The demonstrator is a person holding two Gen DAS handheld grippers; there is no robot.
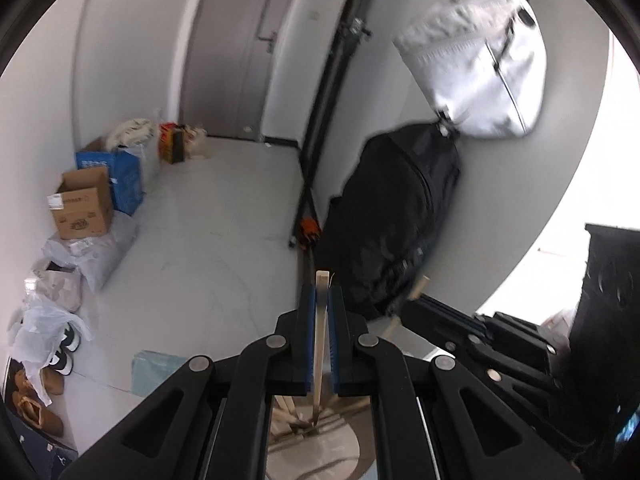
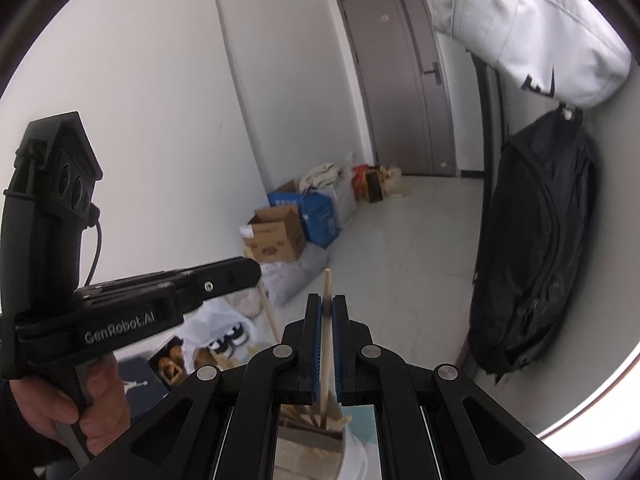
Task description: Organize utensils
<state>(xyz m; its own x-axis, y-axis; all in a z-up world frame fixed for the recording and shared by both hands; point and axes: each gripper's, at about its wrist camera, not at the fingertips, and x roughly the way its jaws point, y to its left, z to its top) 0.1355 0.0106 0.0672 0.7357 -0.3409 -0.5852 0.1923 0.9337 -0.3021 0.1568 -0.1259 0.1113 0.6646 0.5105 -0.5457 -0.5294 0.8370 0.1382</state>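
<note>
Item, left: left tongs (image 1: 321, 300), clamped shut on a flat pale wooden utensil (image 1: 320, 332) (spatula or paddle handle, cannot tell which), stick running up between the blue pads (image 1: 307, 320), top end just clear of the tips. Lower end hidden under the tongs, near a cluster of other wooden utensils (image 1: 294, 416) in what looks like a holder on the pale worktop (image 1: 316, 456).

Item, right: right tongs (image 2: 327, 312), likewise pinched shut, on a thin round wooden stick (image 2: 328, 320) (a chopstick, probably), tip well above the pads. Foot of it down among more wooden pieces in a grey-beige holder (image 2: 310, 446).

Handling note, step judged as lowering both sticks into the holder: keep each stick close to upright, aim the hidden lower ends at a gap between pieces already standing there. Lower slowly, one side first, to avoid crossing the two. Release only once the foot rests on the bottom. Flat piece liable to twist in the pads; round one liable to slip.

Background: black backpack (image 2: 536, 248), white bag (image 1: 480, 64), cardboard box (image 1: 82, 204), all well apart from the work.
</note>
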